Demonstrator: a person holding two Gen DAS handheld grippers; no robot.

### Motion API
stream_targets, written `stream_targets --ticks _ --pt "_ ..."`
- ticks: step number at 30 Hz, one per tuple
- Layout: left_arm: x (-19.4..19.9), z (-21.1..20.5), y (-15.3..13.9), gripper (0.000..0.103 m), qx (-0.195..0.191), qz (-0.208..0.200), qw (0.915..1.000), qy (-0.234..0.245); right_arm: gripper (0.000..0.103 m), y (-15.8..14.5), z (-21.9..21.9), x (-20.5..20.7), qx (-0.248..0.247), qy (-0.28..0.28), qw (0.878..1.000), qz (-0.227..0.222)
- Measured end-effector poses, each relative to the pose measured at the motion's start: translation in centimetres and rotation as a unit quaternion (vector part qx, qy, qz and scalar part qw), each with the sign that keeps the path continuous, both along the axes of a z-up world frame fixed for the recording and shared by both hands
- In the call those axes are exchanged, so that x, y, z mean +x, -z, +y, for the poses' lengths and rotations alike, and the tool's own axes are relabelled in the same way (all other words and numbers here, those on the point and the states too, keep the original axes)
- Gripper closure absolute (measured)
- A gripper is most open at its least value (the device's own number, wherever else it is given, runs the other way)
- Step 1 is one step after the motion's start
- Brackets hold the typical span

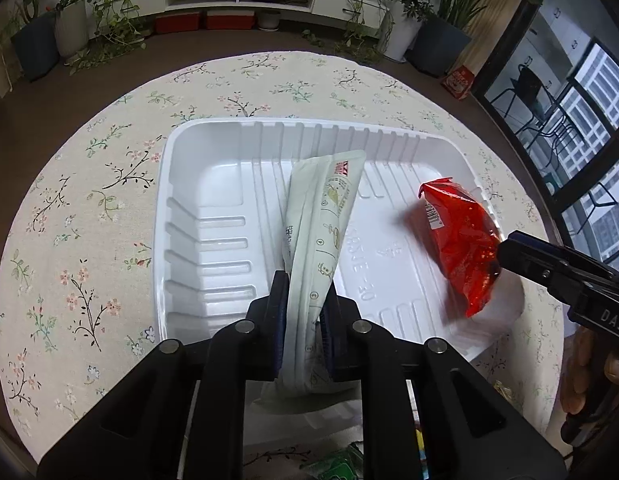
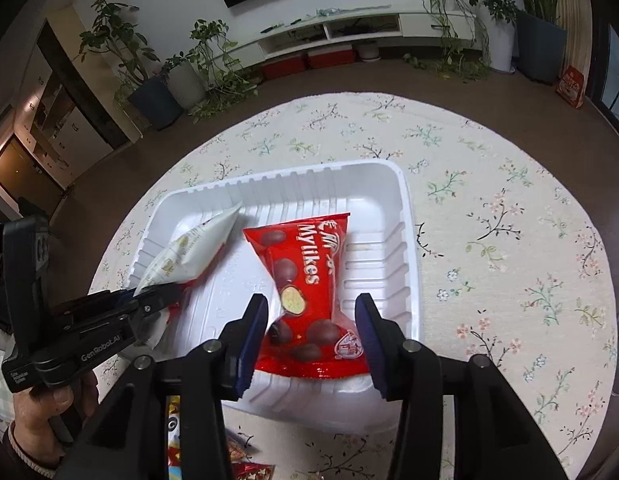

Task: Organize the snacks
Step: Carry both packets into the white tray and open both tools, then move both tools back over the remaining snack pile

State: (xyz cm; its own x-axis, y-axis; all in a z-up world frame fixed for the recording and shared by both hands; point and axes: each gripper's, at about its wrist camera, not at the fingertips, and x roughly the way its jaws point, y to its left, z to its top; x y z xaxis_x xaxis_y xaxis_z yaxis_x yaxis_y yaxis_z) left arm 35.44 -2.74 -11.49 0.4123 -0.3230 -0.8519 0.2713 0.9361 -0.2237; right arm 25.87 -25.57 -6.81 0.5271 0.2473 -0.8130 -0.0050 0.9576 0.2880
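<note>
In the left wrist view, the left claw [image 1: 303, 320] at lower centre is clenched on a pale green-and-white snack packet [image 1: 321, 232], which slants up over the middle of the white plastic tray [image 1: 197, 208] on the flowered desk [image 1: 81, 216]. To the right, the right claw [image 2: 311, 336] stands released, its pads clear of the red Mylikes chocolate bag [image 2: 305, 280], which lies between them in the tray's near right part. The step looks like loading snacks into the tray; next, the left claw should probably lower its packet and let go.
</note>
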Motion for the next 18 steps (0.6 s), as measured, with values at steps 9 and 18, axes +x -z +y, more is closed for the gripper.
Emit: stream_targets --ticks 9,18 --pt "-5.3 0.3 -5.5 0.024 0.010 -0.074 0.9972 -0.002 0.045 -4.8 -0.8 -6.3 0.009 0.003 0.998 -0.064" --pt "-14.9 3.2 -11.0 0.000 0.014 -0.182 0.9825 -0.038 0.036 -8.0 0.2 -15.4 0.016 0.001 0.993 -0.120"
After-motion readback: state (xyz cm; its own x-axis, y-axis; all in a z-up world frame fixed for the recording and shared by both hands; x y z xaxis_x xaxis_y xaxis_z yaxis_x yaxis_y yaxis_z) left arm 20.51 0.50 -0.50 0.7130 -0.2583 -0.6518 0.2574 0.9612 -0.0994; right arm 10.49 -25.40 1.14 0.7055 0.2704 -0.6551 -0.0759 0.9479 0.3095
